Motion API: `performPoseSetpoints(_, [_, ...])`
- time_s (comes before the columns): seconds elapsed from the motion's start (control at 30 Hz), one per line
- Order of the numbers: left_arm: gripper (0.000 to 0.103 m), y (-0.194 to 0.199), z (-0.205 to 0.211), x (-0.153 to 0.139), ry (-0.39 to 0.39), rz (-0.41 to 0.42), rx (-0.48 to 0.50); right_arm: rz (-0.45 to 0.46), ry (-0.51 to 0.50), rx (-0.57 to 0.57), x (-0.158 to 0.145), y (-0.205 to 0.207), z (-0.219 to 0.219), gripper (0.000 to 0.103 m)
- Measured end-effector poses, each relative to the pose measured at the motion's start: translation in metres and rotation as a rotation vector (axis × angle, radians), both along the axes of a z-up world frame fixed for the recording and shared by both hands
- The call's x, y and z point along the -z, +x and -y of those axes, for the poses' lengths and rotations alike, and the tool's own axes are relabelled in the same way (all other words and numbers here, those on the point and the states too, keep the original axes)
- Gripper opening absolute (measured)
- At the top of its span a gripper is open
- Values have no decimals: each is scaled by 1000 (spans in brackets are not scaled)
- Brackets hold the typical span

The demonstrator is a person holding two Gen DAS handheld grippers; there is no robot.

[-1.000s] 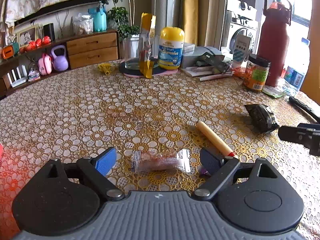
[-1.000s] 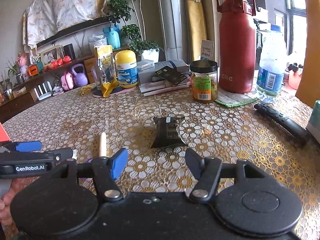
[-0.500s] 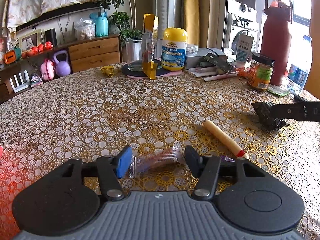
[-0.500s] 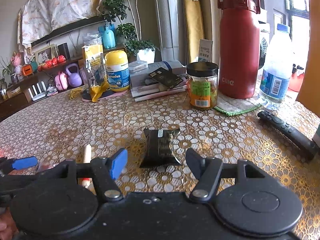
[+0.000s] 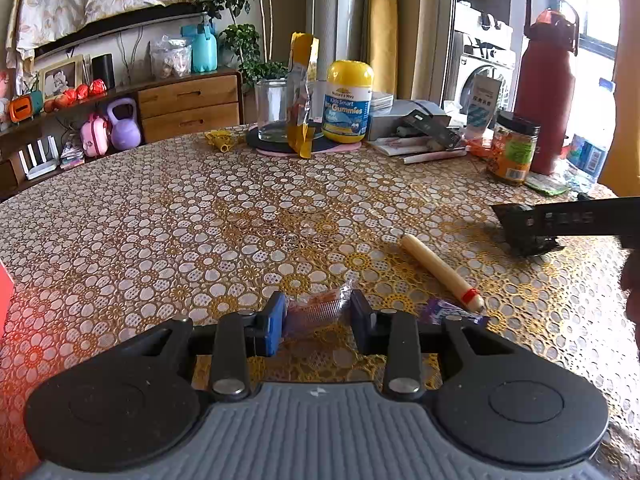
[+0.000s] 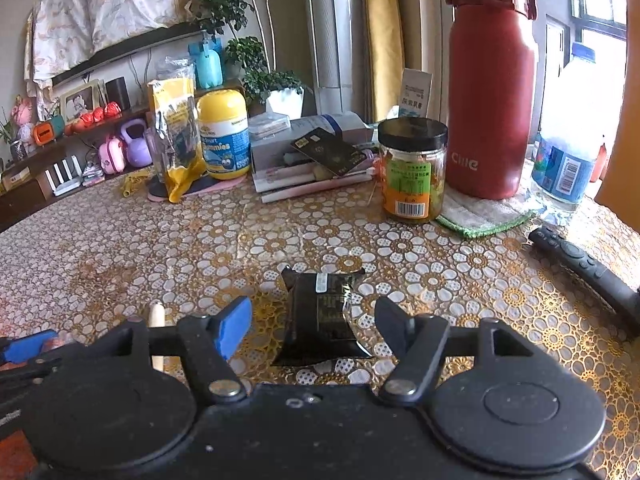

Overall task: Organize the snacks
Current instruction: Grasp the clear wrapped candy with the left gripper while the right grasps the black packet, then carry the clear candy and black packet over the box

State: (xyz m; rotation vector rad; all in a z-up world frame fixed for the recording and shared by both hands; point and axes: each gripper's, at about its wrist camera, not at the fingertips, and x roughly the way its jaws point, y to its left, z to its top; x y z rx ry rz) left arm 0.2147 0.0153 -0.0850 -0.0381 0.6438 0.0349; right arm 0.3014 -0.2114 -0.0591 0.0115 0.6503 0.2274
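Left wrist view: the left tool [image 5: 316, 312] is closing, pads pressing a clear-wrapped snack [image 5: 316, 309] on the counter [image 5: 200, 216]. The right tool [image 6: 312, 320] stands released astride a black packet [image 6: 318, 316], pads apart from it. A sausage stick [image 5: 440, 272] lies untouched. Nothing appears sorted yet.

Four loose snacks lie on the patterned table [image 5: 200, 208]: one clear-wrapped snack [image 5: 316, 312], one sausage stick [image 5: 440, 272], one purple-wrapped snack [image 5: 444, 312] and one black packet [image 6: 320, 316]. At the far edge stand one yellow pouch [image 5: 302, 96], one gummies bottle [image 5: 347, 100], one black-lidded jar [image 6: 412, 168], one red flask [image 6: 490, 92] and one water bottle [image 6: 568, 136]. One remote [image 6: 580, 268] lies there too.
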Motion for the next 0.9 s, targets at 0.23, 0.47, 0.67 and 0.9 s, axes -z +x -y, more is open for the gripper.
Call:
performPoseSetpoints(0.23, [33, -20, -3, -14, -22, 5, -7, -39, -34, 17, 10, 12, -4, 58])
performPoseSetpoints(0.47, [33, -40, -9, -25, -44, 14, -19, -50, 17, 49, 10, 3, 3, 35])
performPoseSetpoints(0.67, [33, -70, -12, -32, -63, 13, -32, -48, 76, 44, -1, -34, 6, 35])
performPoseSetpoints(0.9, [33, -117, -15, -44, -76, 19, -36, -46, 89, -2, -10, -93, -5, 35])
